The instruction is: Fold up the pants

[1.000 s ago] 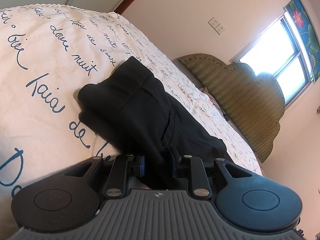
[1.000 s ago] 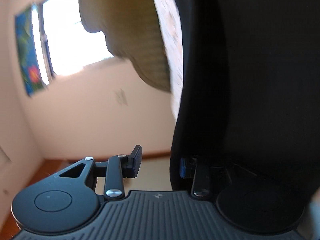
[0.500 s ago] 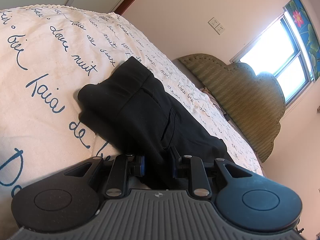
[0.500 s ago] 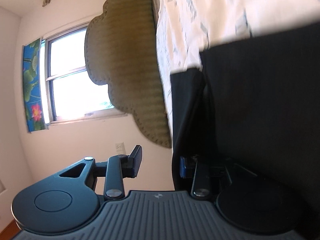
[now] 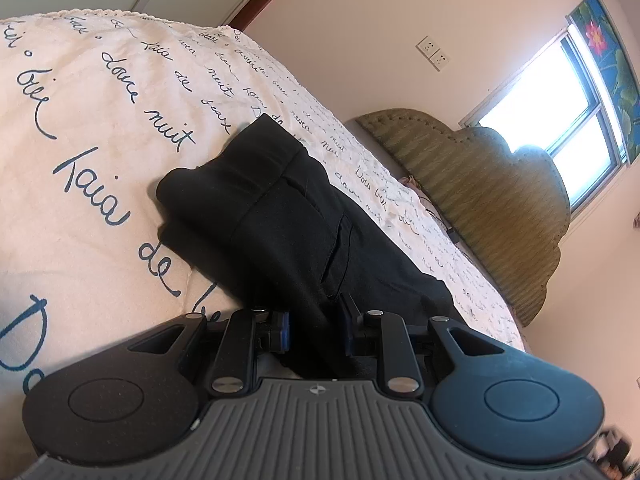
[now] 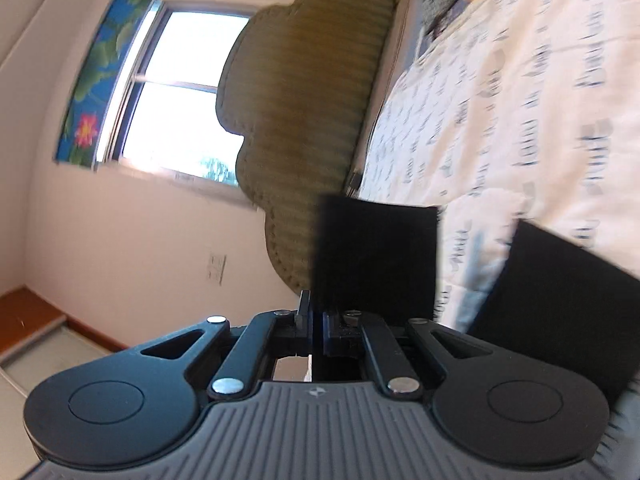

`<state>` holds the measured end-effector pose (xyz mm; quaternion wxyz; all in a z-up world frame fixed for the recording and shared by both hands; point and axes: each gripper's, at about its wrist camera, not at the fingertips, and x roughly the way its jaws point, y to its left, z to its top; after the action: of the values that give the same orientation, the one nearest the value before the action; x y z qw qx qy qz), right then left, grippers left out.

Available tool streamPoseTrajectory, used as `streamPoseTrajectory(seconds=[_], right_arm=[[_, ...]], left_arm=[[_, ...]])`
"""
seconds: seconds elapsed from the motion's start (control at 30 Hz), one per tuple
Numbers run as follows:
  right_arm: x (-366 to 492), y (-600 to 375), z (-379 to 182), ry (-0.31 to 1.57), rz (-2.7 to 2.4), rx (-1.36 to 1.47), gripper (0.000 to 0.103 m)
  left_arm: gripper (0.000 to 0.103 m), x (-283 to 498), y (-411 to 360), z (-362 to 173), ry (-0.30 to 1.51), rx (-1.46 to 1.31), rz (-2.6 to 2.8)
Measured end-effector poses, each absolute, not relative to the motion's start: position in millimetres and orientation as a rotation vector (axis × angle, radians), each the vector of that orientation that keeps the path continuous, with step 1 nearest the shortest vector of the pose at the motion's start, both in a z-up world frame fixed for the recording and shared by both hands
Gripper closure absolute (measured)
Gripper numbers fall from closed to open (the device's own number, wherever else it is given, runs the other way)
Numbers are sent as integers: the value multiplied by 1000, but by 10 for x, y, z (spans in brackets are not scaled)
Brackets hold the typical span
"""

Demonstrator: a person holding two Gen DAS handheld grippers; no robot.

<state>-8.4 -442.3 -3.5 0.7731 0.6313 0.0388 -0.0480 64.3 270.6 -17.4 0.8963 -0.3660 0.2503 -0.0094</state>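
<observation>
Black pants [image 5: 288,216] lie partly folded on the bed's script-printed cover [image 5: 100,120]. Left claw [image 5: 316,330] grips a thick bunch of the fabric at the near edge. Right claw [image 6: 316,320] is pinched closed on a thin dark pant end, held above the bed before the green headboard [image 6: 304,92].

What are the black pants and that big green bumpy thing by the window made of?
The black pants look like smooth, matte woven cloth: soft folds, stitched pocket seam, no shine. The green headboard looks padded and covered in ribbed fabric, maybe corduroy: fine ridges, scalloped edge with a row of small studs.
</observation>
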Motion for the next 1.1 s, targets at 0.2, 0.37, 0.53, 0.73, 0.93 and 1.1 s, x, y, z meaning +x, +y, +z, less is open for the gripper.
streamPoseTrajectory(seconds=[0.2,0.37,0.53,0.73,0.93,1.1], right_arm=[[-398,-4574,-787,221,-246,1499,100],[-251,-4533,-609,219,-187,1472,99],[-262,-4610,-711,190,-173,1503,99],[-239,-4648,-660,167,-109,1482,99],[-216,-4631,-831,200,-106,1448,99],[-241,-4610,-823,210,-91,1430,99]], left_arm=[[70,656,2727,-178,519,-767,-25],[70,648,2645,-102,532,-719,11],[55,416,2102,435,482,-618,84],[25,323,962,892,418,-744,-239],[29,776,-162,529,704,-913,-505],[31,1050,-406,134,866,-1154,-450]])
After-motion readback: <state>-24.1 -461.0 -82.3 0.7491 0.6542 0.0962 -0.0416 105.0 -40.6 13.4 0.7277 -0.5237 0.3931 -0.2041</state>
